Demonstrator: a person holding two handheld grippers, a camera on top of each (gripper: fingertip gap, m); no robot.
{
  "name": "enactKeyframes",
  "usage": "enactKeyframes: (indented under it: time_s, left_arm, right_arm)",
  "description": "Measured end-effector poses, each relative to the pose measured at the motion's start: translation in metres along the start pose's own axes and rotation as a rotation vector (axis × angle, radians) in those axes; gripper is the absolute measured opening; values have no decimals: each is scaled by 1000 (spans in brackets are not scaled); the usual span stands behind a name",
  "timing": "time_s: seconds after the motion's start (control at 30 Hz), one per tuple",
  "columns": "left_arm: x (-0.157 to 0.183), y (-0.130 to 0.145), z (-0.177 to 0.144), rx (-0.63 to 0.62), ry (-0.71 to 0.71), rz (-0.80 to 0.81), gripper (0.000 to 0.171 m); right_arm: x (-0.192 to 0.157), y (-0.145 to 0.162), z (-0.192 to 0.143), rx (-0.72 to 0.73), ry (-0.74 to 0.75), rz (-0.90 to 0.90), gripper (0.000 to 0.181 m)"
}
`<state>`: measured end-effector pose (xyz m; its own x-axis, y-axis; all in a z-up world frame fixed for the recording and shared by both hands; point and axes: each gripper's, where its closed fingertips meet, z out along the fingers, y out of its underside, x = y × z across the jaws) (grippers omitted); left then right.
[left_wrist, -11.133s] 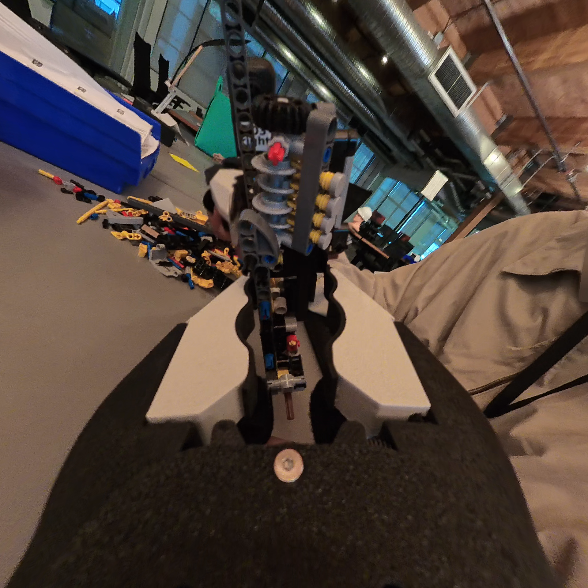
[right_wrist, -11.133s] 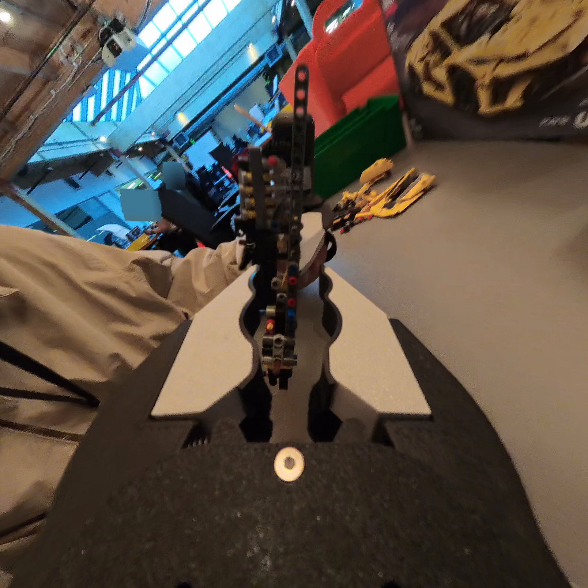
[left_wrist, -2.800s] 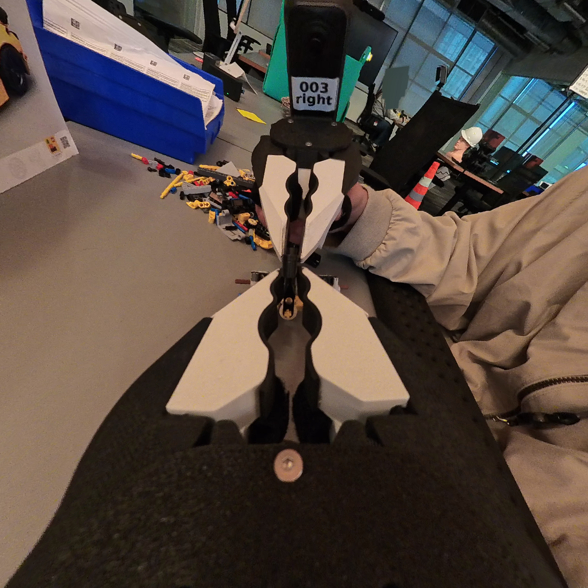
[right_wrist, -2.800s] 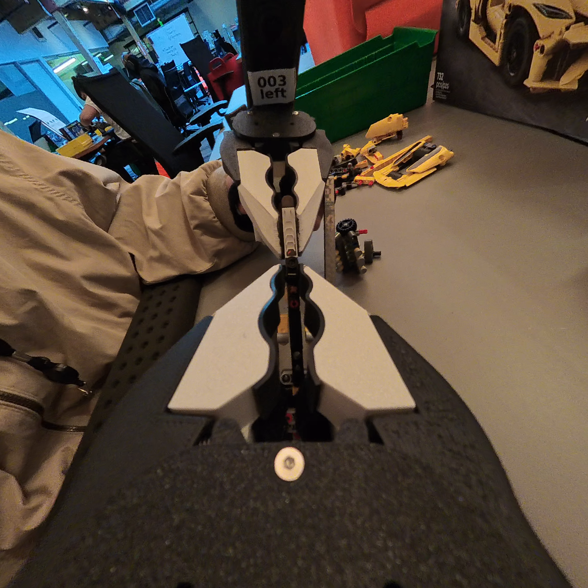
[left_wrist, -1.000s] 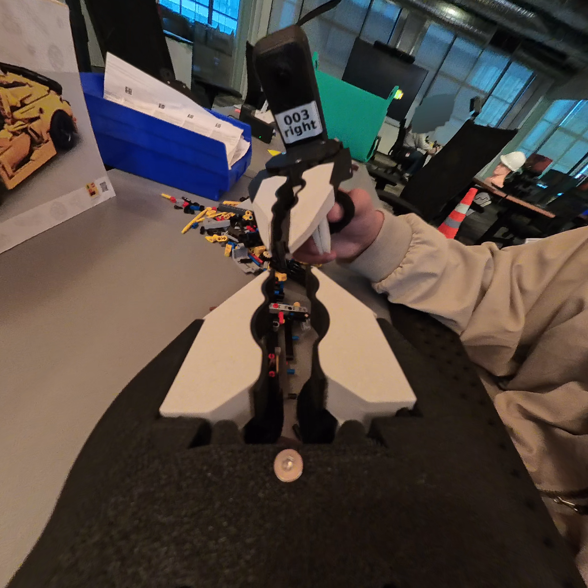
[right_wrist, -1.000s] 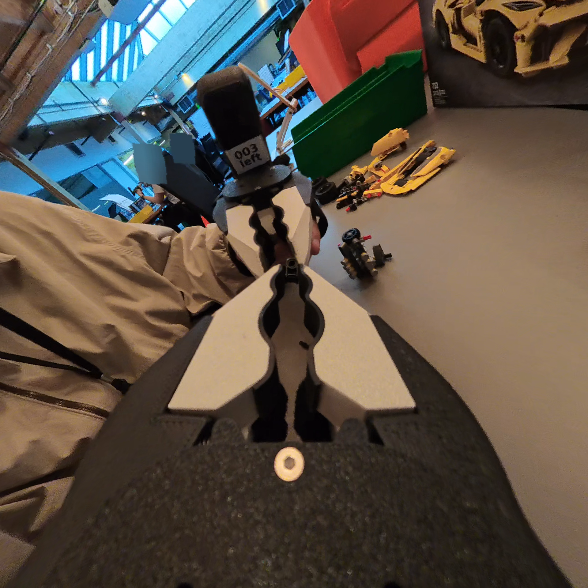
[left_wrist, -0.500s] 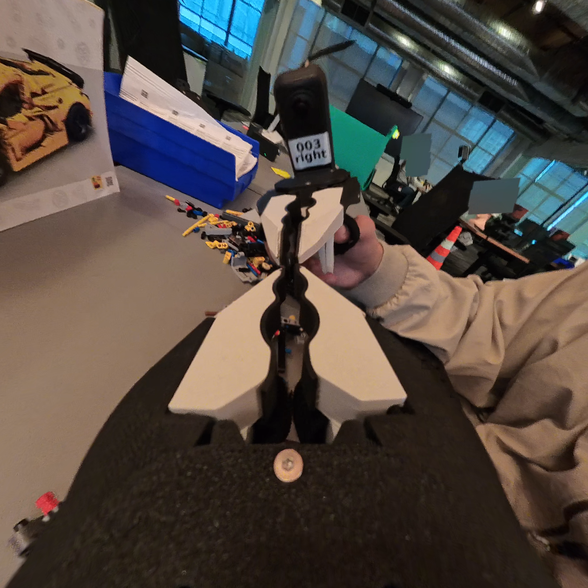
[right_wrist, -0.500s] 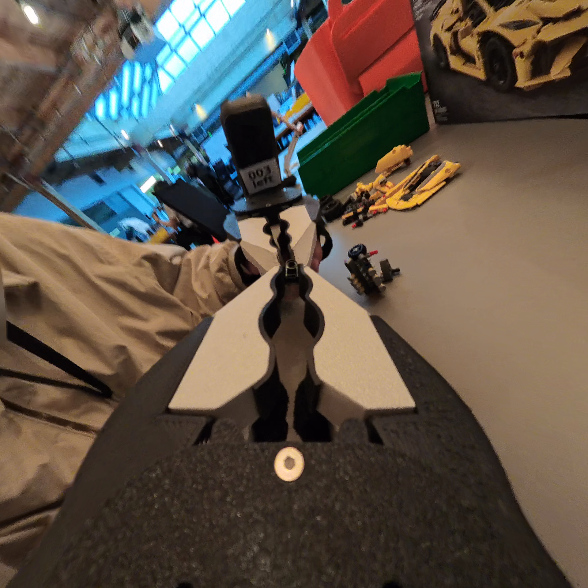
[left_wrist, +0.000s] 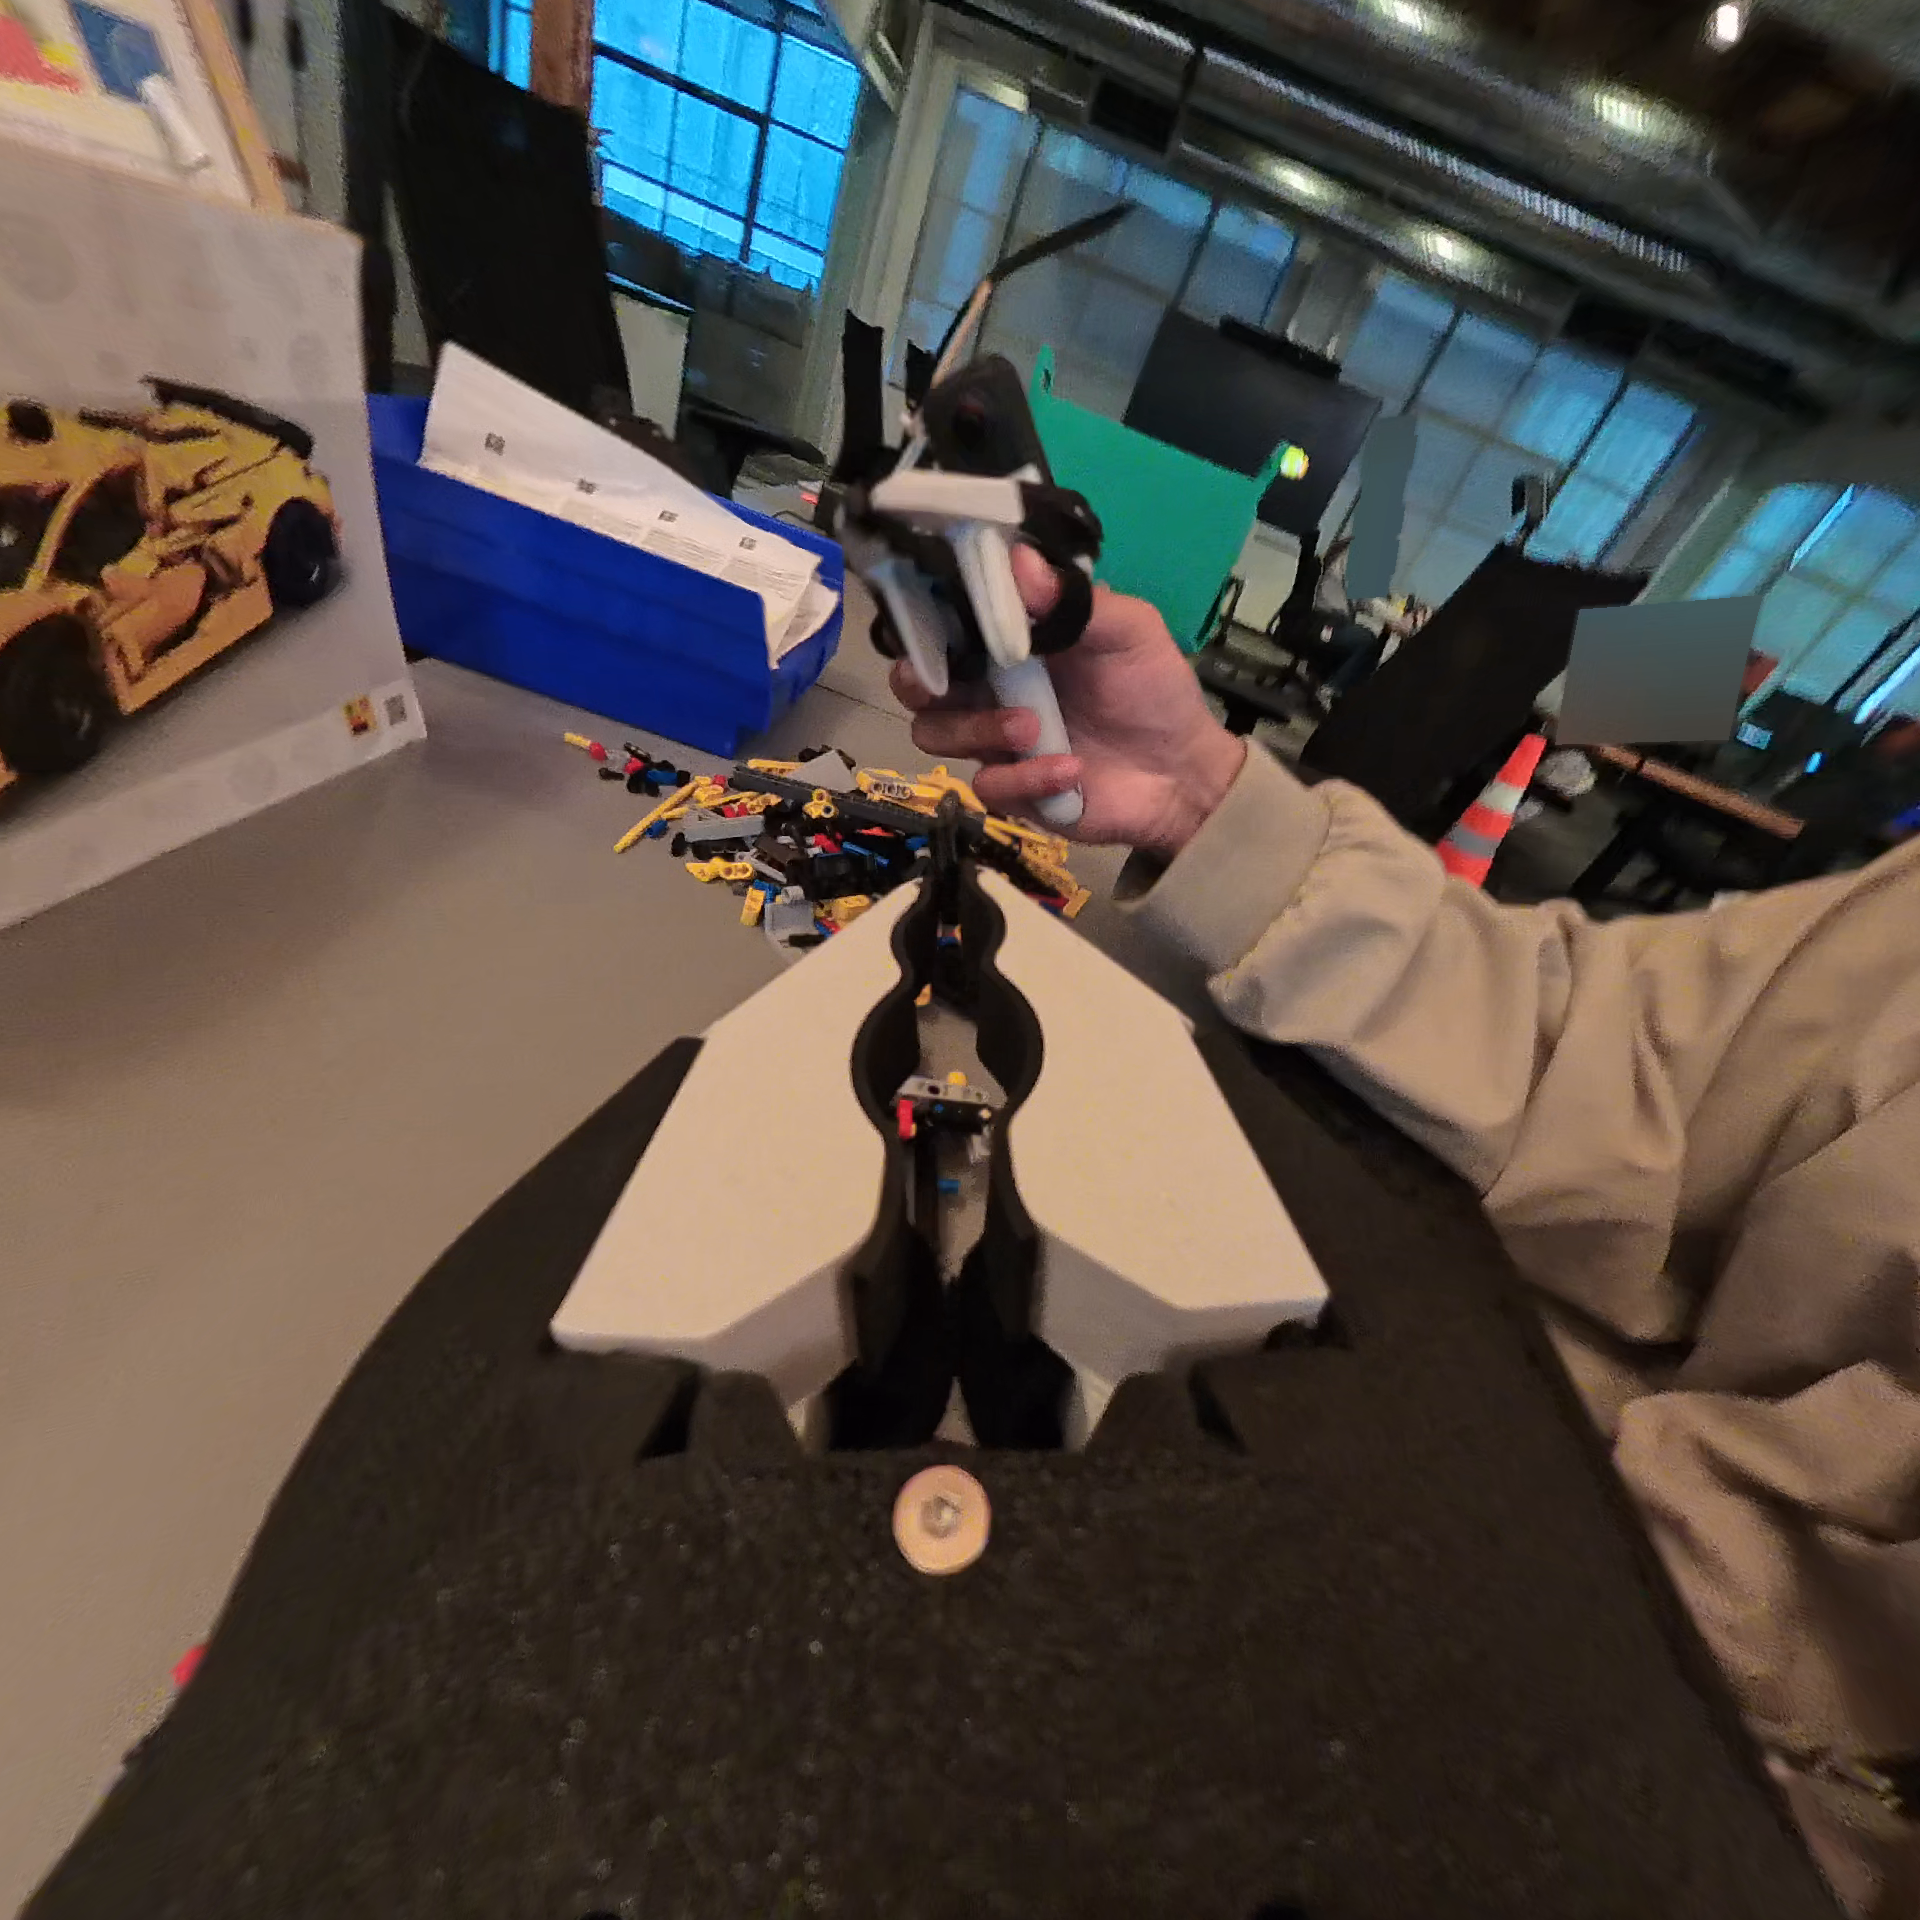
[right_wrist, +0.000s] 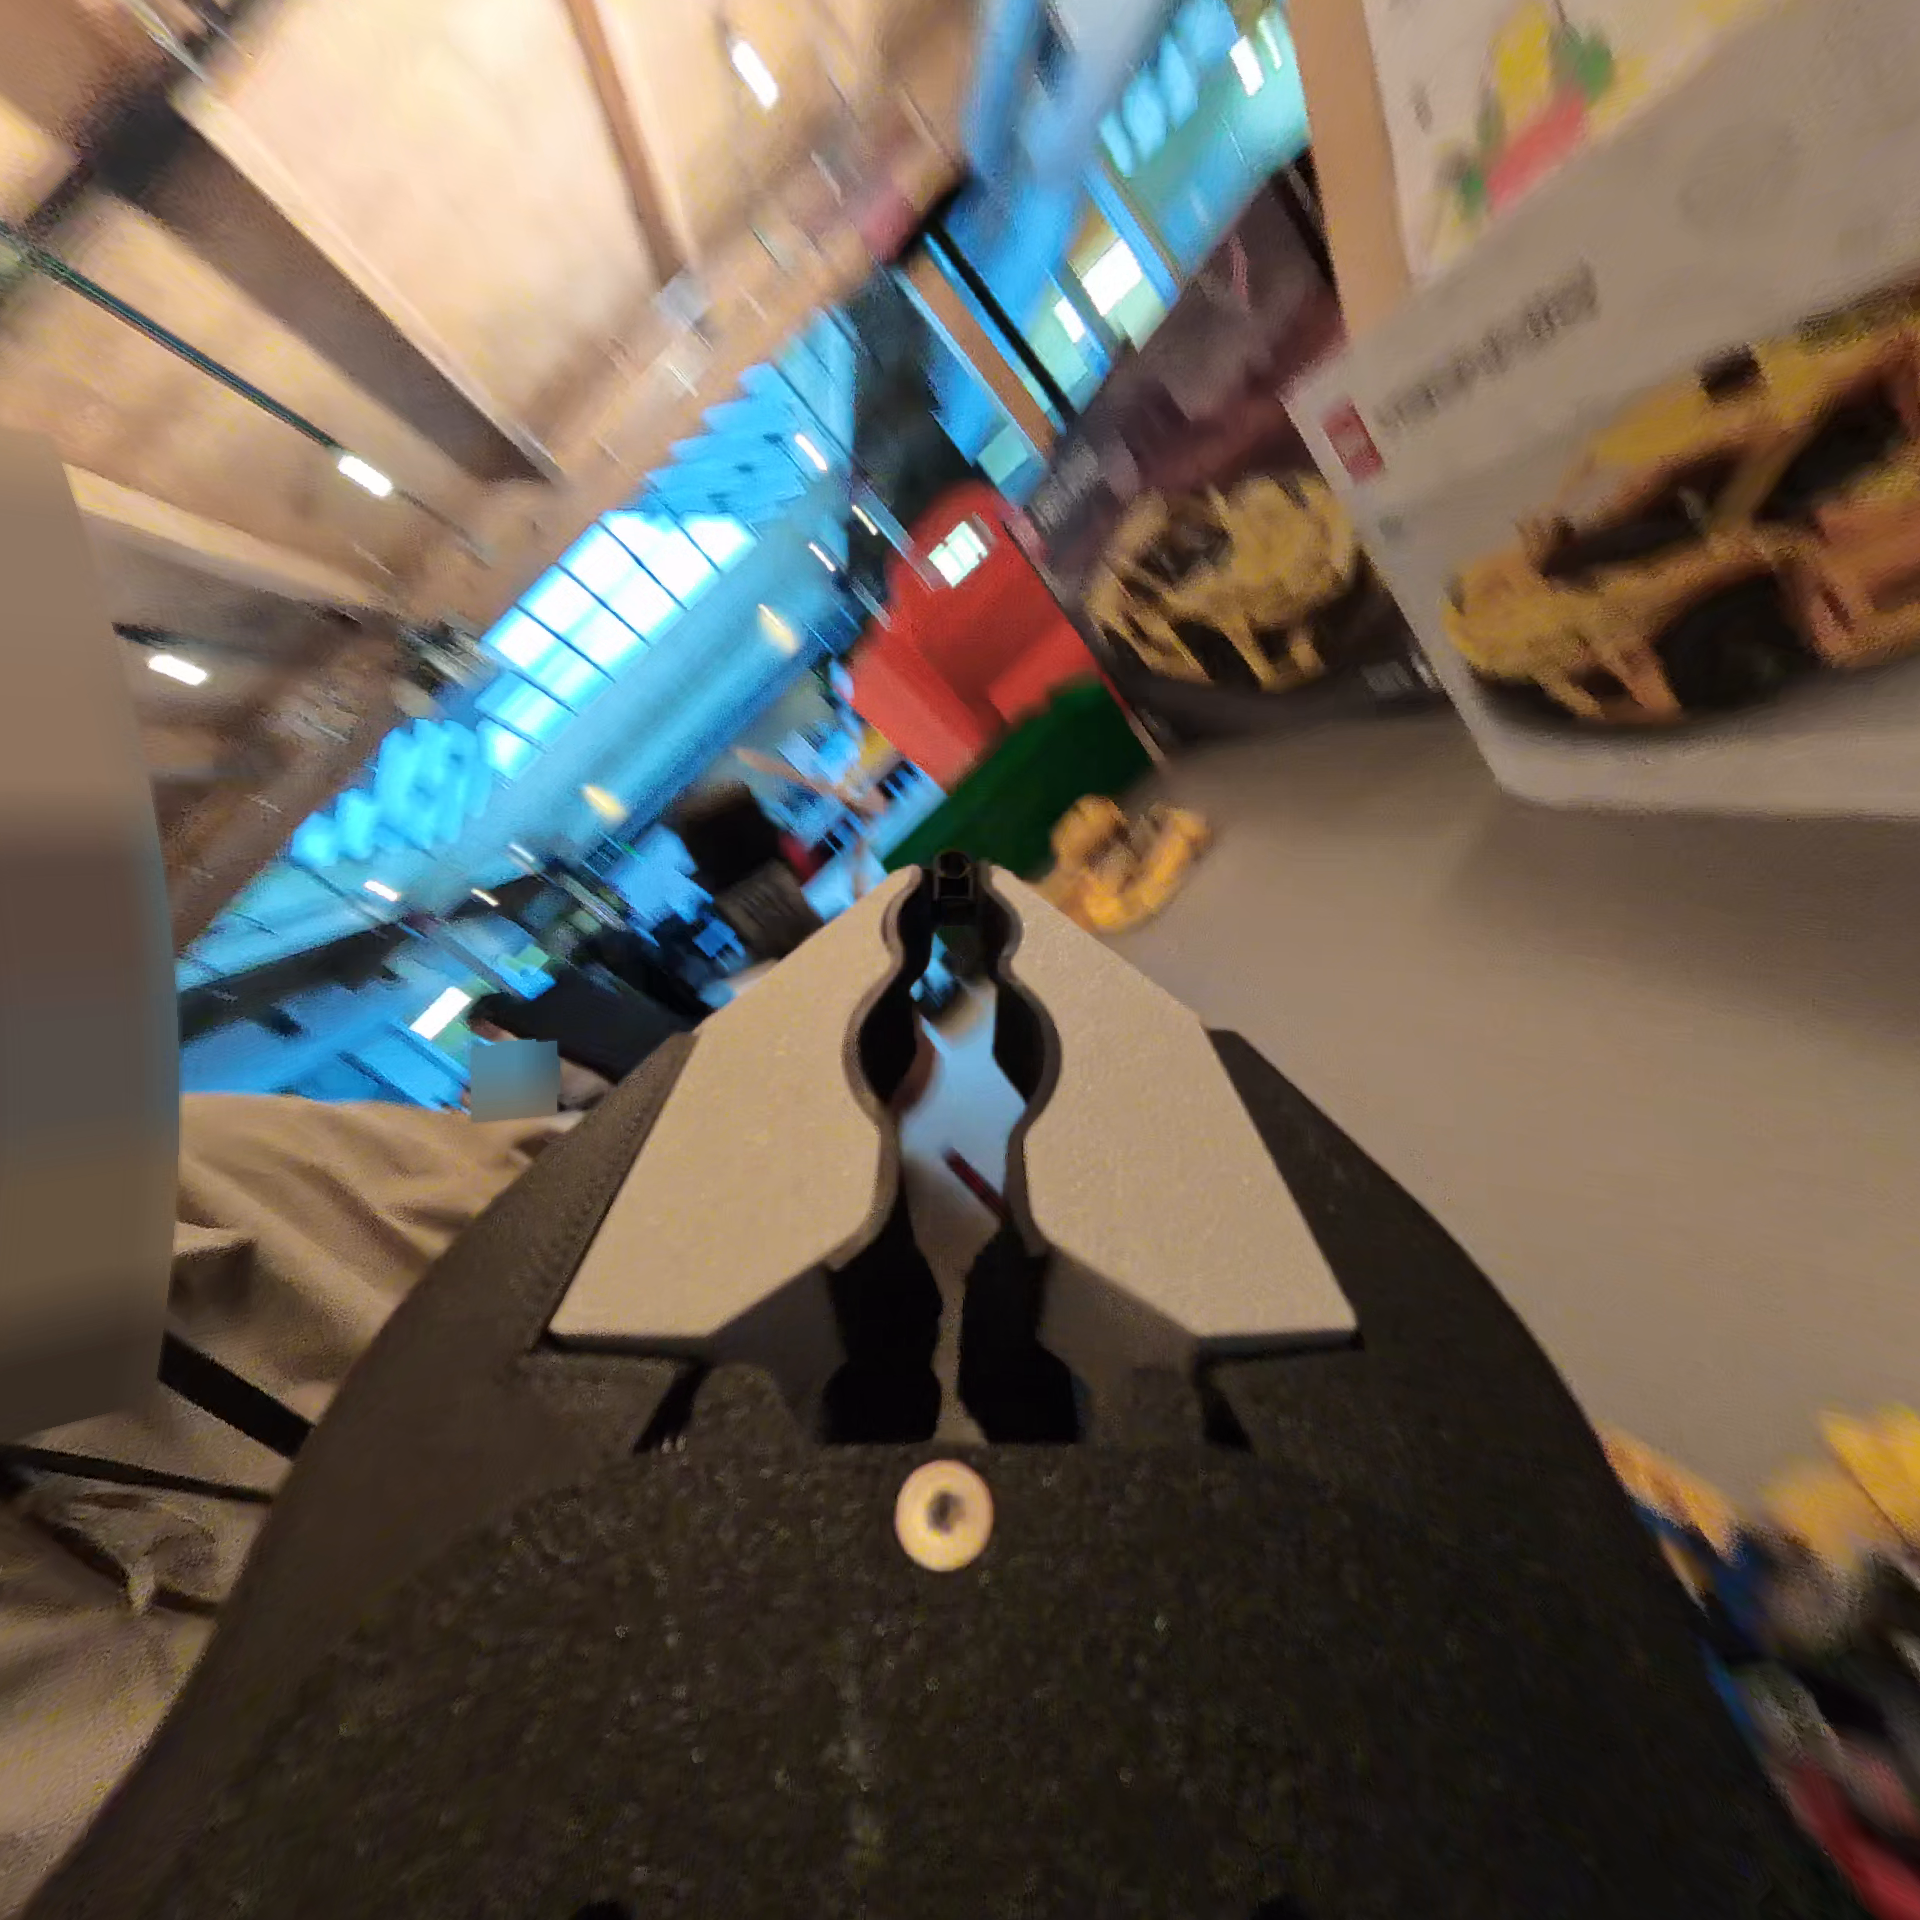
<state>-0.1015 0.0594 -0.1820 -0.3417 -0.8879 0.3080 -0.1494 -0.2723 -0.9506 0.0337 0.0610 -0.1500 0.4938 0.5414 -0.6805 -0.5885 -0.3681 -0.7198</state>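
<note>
— What's in the left gripper (left_wrist: 948, 894)?
— A black brick assembly (left_wrist: 943, 1049), fingers clamped on it above the grey tabletop (left_wrist: 260, 1039).
— And the right gripper (right_wrist: 951, 883)?
— Fingers pinched on a small black piece (right_wrist: 951, 876); loose bricks (left_wrist: 831, 831) lie beyond.

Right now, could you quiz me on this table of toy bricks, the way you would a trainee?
1. What lies in the blue bin? A) paper sheets B) oranges C) shoes
2. True or false: the left gripper is wide open and empty.
3. Fill in: the loose bricks lie in a pile on the grey ____.

Key: 1 A. 2 False: it is shut on a thin strip of bricks. 3 table.
</note>
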Motion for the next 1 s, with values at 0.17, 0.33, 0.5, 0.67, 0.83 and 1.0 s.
enactKeyframes:
  time_s: [0.17, 0.33, 0.5, 0.67, 0.83, 1.0]
  left_arm:
    - [5, 36, 10, -173, 17, 49, 4]
    - [11, 37, 15, -159, 30, 65, 4]
    - [13, 32, 17, -109, 77, -62, 5]
    - [18, 9, 9, 33, 230, -319, 5]
    - [14, -4, 0, 125, 348, -521, 5]
    - [10, 2, 0, 104, 366, -577, 5]
  right_arm:
    - [96, 67, -87, -633, 722, -266, 6]
    - [109, 63, -110, -624, 796, -251, 23]
    - [95, 37, -90, -544, 772, -550, 27]
    - [19, 55, 9, -396, 296, -816, 44]
    - [-27, 112, 78, -451, 96, -1004, 58]
    - [-50, 99, 92, -243, 126, -1187, 43]
